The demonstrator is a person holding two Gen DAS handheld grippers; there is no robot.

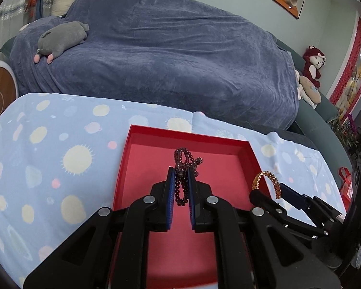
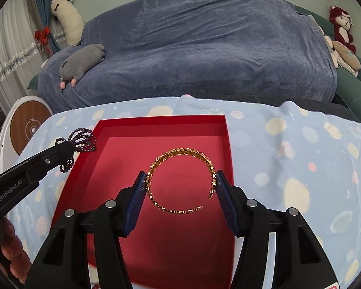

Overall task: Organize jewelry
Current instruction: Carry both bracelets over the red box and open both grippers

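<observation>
My left gripper point(image 1: 181, 172) is shut on a dark purple bead bracelet point(image 1: 183, 162), held above the open red box point(image 1: 132, 149); its loops stick out past the fingertips and hang between the pads. The same bracelet point(image 2: 81, 138) and the left gripper point(image 2: 67, 149) show at the box's left edge in the right wrist view. My right gripper point(image 2: 181, 180) is shut on a gold chain bangle point(image 2: 180, 159), pinched by its two sides above the red box point(image 2: 225, 139). The bangle point(image 1: 268, 180) and the right gripper point(image 1: 272, 193) also show at the box's right rim.
The box sits on a light blue spotted cloth point(image 1: 48, 159) over a table. Behind it is a sofa under a blue blanket point(image 1: 168, 55) with a grey plush toy point(image 1: 62, 38). A round white and wooden device point(image 2: 29, 125) stands at the left.
</observation>
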